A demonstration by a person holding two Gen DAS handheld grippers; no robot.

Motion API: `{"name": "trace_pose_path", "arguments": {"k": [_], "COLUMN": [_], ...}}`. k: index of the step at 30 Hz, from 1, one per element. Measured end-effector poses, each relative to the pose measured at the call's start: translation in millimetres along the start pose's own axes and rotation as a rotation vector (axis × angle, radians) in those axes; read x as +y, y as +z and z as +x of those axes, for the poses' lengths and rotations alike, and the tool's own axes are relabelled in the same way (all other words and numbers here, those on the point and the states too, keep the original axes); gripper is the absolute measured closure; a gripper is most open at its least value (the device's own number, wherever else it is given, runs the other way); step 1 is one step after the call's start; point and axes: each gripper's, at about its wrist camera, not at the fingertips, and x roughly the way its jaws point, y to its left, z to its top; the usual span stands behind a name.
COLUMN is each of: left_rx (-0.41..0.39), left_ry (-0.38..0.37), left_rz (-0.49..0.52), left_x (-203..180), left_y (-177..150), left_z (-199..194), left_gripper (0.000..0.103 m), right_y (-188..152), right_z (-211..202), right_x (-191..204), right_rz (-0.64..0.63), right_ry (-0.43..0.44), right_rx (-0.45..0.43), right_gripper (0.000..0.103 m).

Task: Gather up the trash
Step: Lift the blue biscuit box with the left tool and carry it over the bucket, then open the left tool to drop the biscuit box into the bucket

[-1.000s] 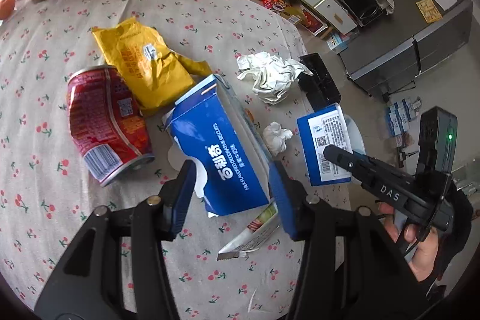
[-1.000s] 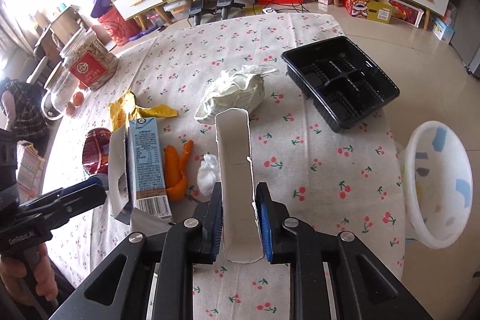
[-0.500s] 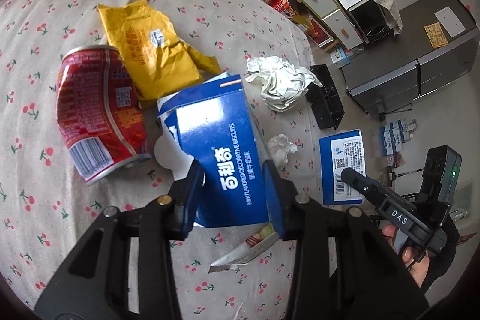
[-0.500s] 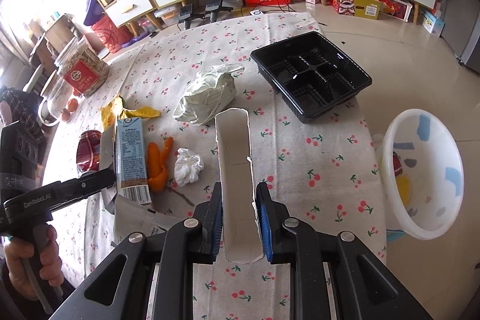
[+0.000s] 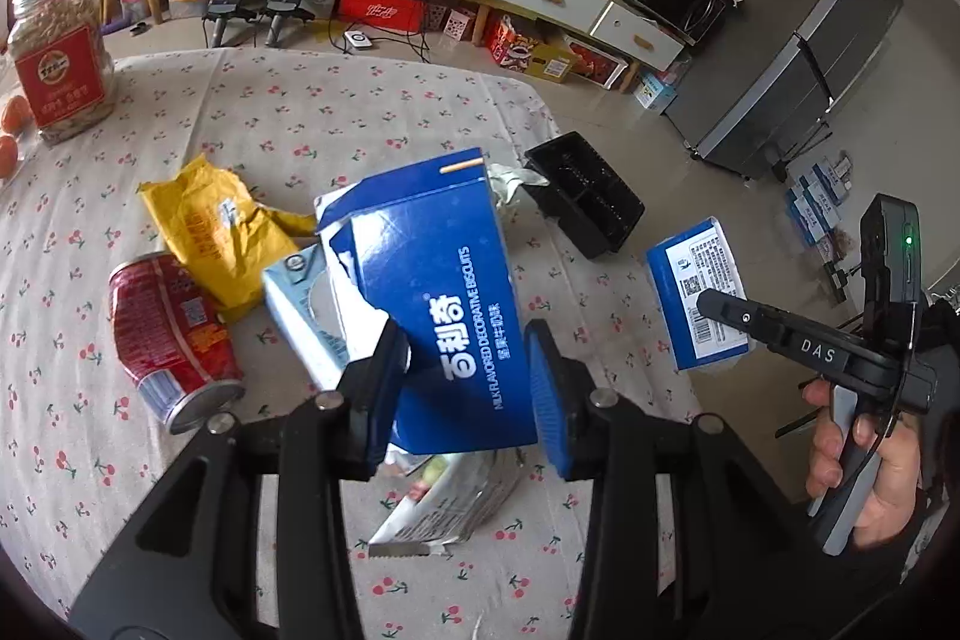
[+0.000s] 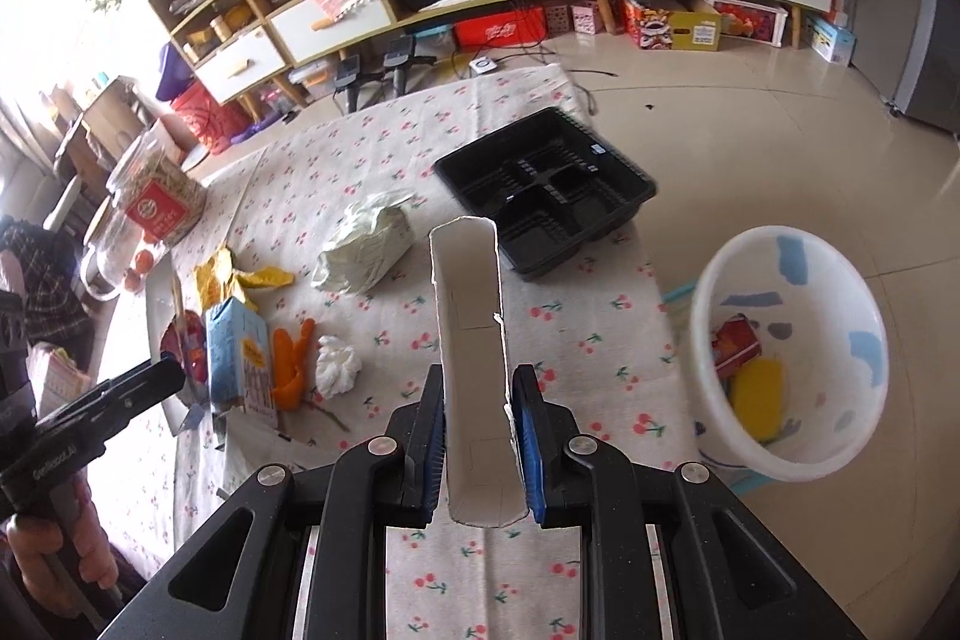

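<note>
The left gripper [image 5: 465, 388] is clamped on a blue biscuit box [image 5: 444, 304], one blue pad on each side of it, and holds it lifted above the table [image 5: 288, 112], open end tilted away. The right gripper [image 6: 480, 436] is clamped on a second box [image 6: 471, 340], seen from its plain white inner side in the right wrist view; in the left wrist view the same box [image 5: 699, 301] shows a blue face with a barcode label and hangs beyond the table edge.

Under and around the lifted biscuit box, a pale blue carton [image 5: 306, 304] lies on the cherry-print cloth, with a dented red can [image 5: 171, 340] on its side to the left and a crumpled yellow bag [image 5: 216, 232] just behind the can. A torn wrapper [image 5: 438, 508] lies below the left gripper. In the right wrist view an orange peel [image 6: 291, 364] and a small white tissue wad [image 6: 336, 367] lie beside the carton, and a crumpled pale paper bag [image 6: 366, 250] sits further back.

A black tray [image 6: 546, 187] with compartments sits at the table's far corner. On the floor to the right stands a white bin [image 6: 792, 340] with a red packet and a yellow thing inside. A glass jar [image 5: 57, 52] with a red label stands at the table's far left.
</note>
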Motion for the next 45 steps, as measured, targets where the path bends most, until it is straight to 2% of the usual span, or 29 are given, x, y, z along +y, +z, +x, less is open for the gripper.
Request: {"name": "trace_pose_path", "arguments": {"k": [12,22,29,33,39,45], "left_rx": [0.032,0.079,0.104,0.116,0.163,0.201], "left_ry": [-0.051,-0.093,-0.122,-0.141,-0.162,-0.16], "left_rz": [0.121,0.204,0.274,0.329,0.397,0.435], "left_x": [-71,-131,-171,-198,-231,-248], "left_y": [11,12,13,12,10,6], "left_z": [36,69,94,111,136,153], "left_gripper": [0.061,0.061,0.061,0.061,0.061,0.061], "right_y": [3,-8,-16,-21,-32,-52], "right_z": [-39,-34,-33,-42,-61,-74], "right_x": [-106,-185,-205,-212,-224,-244], "right_rz": [0.253,0.422,0.479,0.489,0.506,0.559], "right_ry": [-0.068,-0.138,-0.127,-0.11,-0.122,-0.167], "right_rx": [-0.093,-0.058,-0.043,-0.063,-0.104,-0.12], "right_gripper": [0.081,0.08,0.074,0.052,0.05,0.047]}}
